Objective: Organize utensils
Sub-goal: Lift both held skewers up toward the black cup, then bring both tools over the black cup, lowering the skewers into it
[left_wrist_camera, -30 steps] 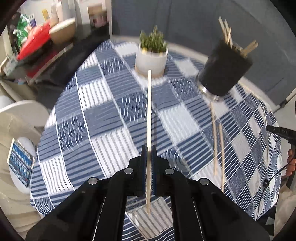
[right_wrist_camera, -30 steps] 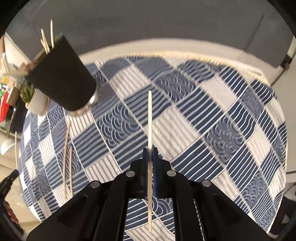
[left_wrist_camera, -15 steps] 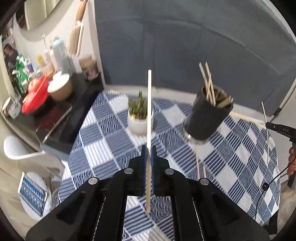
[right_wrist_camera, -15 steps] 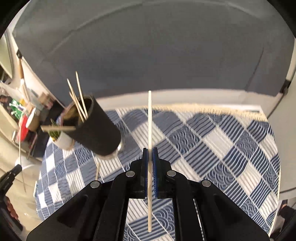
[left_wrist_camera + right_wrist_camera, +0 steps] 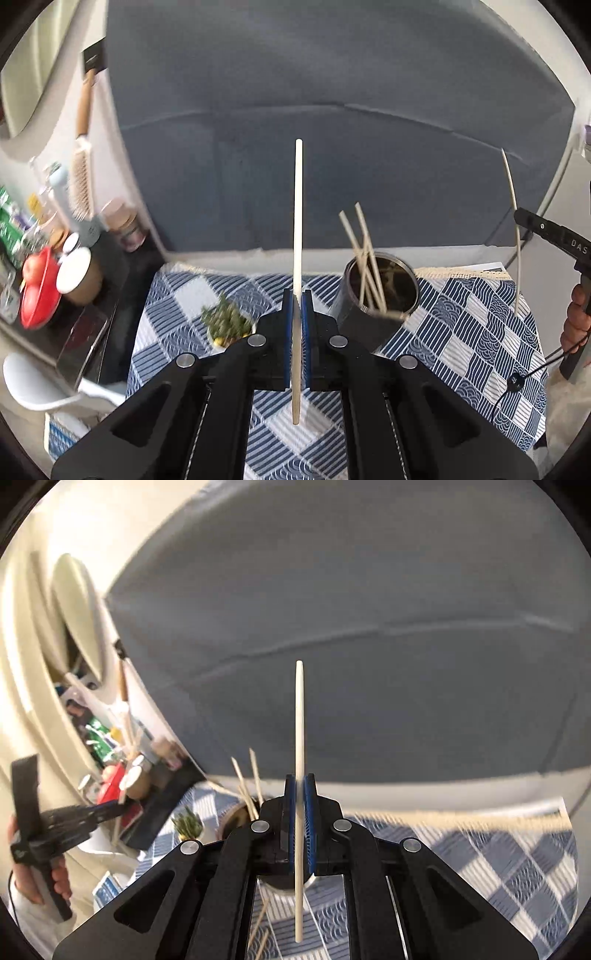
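My left gripper [image 5: 296, 295] is shut on a pale chopstick [image 5: 297, 221] that stands upright between its blue pads, high above the checked tablecloth [image 5: 472, 332]. Just right of it and lower stands the black holder cup [image 5: 369, 321], with several chopsticks [image 5: 364, 254] leaning inside. My right gripper [image 5: 300, 781] is likewise shut on a second pale chopstick [image 5: 299, 720]. In the right wrist view the holder cup [image 5: 238, 818] is mostly hidden behind the fingers. The right gripper [image 5: 519, 221] also shows at the left wrist view's right edge, held by a hand [image 5: 576, 317].
A small potted plant [image 5: 227, 323] sits left of the holder. A dark side counter [image 5: 110, 295] at the left carries a red lid, a bowl and jars. A grey sofa [image 5: 332, 129] backs the table. Loose chopsticks [image 5: 258, 923] lie on the cloth.
Both grippers have risen well above the table with their chopsticks and tipped upward. The holder cup now sits lower in both views, and its open top shows.
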`<state>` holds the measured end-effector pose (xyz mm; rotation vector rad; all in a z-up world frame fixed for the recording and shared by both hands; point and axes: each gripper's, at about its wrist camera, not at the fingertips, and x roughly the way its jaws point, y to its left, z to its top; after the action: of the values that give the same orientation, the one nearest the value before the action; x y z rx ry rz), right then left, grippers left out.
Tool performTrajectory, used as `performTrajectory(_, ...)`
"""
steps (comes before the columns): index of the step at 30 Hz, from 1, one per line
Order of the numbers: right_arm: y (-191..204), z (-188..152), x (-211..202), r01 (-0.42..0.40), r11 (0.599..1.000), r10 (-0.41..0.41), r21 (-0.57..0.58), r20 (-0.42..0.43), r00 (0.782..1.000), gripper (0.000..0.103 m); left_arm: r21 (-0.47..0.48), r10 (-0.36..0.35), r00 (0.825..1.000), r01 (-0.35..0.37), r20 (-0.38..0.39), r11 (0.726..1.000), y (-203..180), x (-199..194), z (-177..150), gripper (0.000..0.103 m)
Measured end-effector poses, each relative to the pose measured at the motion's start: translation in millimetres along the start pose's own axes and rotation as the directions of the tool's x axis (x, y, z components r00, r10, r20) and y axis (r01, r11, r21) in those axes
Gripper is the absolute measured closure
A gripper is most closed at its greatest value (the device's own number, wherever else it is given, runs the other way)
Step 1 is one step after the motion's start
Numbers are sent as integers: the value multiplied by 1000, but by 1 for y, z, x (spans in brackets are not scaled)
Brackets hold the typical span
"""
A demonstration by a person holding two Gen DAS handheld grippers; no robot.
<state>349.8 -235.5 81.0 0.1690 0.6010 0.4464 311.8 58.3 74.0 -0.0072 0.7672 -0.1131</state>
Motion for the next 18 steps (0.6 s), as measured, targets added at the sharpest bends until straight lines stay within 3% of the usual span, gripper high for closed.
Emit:
performTrajectory(5,13,6,14,-84,996,85,-42,22,996,98,15,-71,996,70,50,997,-12,6,18,98)
performTrajectory(9,24,7,16,-184,981,189,-67,69,980,98,37,-116,990,113,77,993,-22,12,30,98)
performTrajectory(18,43,13,40,-254,959,264,-127,71,962,98,27,-257,953,256,158,966,-30,29,46,98)
